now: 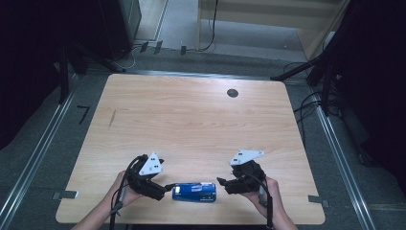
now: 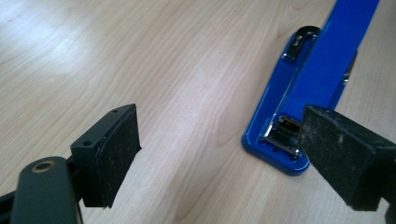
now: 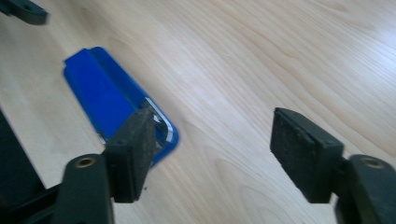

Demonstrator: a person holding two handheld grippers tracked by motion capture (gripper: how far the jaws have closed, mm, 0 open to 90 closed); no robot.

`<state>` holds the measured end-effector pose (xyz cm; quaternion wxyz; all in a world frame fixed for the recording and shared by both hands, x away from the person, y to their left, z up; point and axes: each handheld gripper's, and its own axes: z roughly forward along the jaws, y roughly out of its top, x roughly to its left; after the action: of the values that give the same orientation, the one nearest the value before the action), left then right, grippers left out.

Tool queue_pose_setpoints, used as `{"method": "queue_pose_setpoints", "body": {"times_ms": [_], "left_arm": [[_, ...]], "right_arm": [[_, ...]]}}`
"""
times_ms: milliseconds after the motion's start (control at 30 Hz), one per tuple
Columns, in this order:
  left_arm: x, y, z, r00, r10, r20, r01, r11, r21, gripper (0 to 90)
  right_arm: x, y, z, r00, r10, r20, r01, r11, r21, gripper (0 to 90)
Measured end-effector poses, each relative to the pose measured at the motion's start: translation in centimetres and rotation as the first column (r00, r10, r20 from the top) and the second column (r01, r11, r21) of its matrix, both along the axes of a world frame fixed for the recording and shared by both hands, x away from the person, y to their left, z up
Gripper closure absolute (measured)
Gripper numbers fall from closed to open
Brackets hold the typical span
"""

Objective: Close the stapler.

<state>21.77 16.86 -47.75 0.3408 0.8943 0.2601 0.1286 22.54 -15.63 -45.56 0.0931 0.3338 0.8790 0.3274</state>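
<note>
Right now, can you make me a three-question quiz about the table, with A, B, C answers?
1. Where does the stapler lie on the table?
A. by the round hole at the far edge
B. at the near edge, between the two claws
C. at the far left corner

2. What colour is the stapler?
A. red
B. green
C. blue

3. How is the right claw?
A. open, with nothing between its pads
B. shut on the stapler
C. shut on a pencil

Answers:
1 B: the high view shows it between the left claw and the right claw, near the person's hands.
2 C: its body is bright blue in every view.
3 A: bare wood shows between the spread pads.
</note>
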Motion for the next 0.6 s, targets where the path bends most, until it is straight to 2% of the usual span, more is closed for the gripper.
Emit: {"method": "queue_pose_setpoints", "body": {"times_ms": [233, 367, 400, 467, 500, 567, 600], "left_arm": [[0.7, 1.7, 0.2, 0.9958, 0.090, 0.018, -0.090, 0.9959, 0.010, 8.7], [1.3, 3.0, 0.2, 0.9876, 0.155, 0.021, -0.156, 0.9877, 0.013, 8.3], [1.3, 3.0, 0.2, 0.9876, 0.155, 0.021, -0.156, 0.9877, 0.013, 8.2], [1.5, 3.5, 0.0, 0.9832, 0.182, 0.017, -0.182, 0.9831, 0.016, 7.7], [1.8, 3.8, -0.3, 0.9778, 0.208, 0.021, -0.209, 0.9774, 0.032, 7.7], [2.0, 4.1, -0.6, 0.9734, 0.228, 0.020, -0.229, 0.9726, 0.042, 7.6], [2.0, 4.1, -0.6, 0.9734, 0.228, 0.020, -0.229, 0.9726, 0.042, 7.6]], "right_arm": [[0.6, -3.2, 0.2, 0.9961, -0.087, 0.015, 0.086, 0.996, 0.011, 18.2], [1.0, -5.1, -0.1, 0.9898, -0.142, 0.004, 0.142, 0.990, 0.010, 14.7], [1.0, -5.1, -0.1, 0.9898, -0.142, 0.004, 0.142, 0.990, 0.010, 14.7], [1.3, -6.1, -0.4, 0.9852, -0.171, -0.002, 0.171, 0.985, 0.001, 13.1], [1.5, -6.8, -0.5, 0.9804, -0.197, -0.001, 0.197, 0.980, -0.004, 12.0], [1.7, -7.5, -0.8, 0.9742, -0.225, -0.004, 0.225, 0.974, -0.008, 9.6], [1.7, -7.5, -0.8, 0.9742, -0.225, -0.004, 0.225, 0.974, -0.008, 9.6]]}}
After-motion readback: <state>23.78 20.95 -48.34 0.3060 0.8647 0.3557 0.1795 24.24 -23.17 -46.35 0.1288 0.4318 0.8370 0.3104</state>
